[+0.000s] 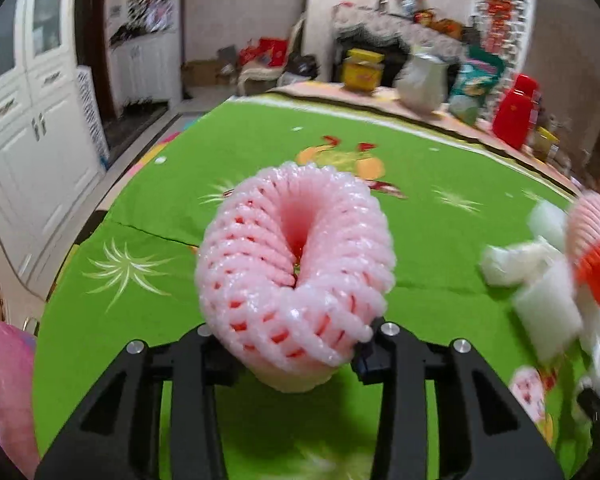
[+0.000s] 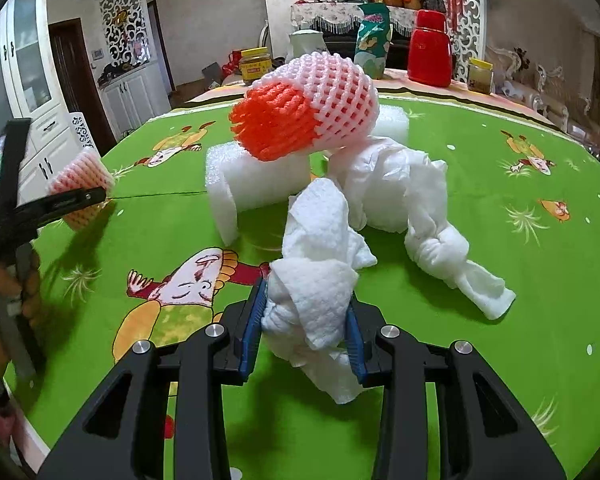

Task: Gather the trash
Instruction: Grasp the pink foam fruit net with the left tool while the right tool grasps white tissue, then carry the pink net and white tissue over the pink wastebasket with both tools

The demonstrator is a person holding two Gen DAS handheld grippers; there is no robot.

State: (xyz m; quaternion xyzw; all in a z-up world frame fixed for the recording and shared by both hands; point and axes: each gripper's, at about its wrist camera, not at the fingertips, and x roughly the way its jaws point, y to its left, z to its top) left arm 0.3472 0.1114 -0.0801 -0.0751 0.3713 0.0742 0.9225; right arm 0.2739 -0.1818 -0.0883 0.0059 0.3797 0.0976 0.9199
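The left gripper (image 1: pixel 296 344) is clenched on a pink foam net (image 1: pixel 294 268), pinching its lower rim so the ring-shaped sleeve stands up between the fingers, lifted above the green tablecloth (image 1: pixel 440 248). The net looks featherlight and springy; it squashes under the jaws and would likely rebound if let go, so a firm pinch across the doubled wall seems the safest hold.

The right gripper (image 2: pixel 308 332) grips a crumpled white tissue (image 2: pixel 316 276) between its blue pads (image 2: pixel 252 336), low over the cloth. The tissue is soft, limp and nearly weightless; loose folds droop below the jaws and could tear or trail, so the bunched middle is the better place to hold.

Beyond it, 4 more pieces of trash lie on the table: a knotted tissue (image 2: pixel 412 204), 2 white foam blocks (image 2: pixel 256 180), the second (image 2: pixel 394 122) farther back, and an orange-and-pink net (image 2: pixel 304 108) resting on top of the pile. All appear light and compressible, not fragile. The foam blocks are stiffer and may suit a grip across their thin edge. A pink bag (image 1: pixel 0 380) shows at the left edge of the left wrist view; whether it is the trash bag cannot be told.
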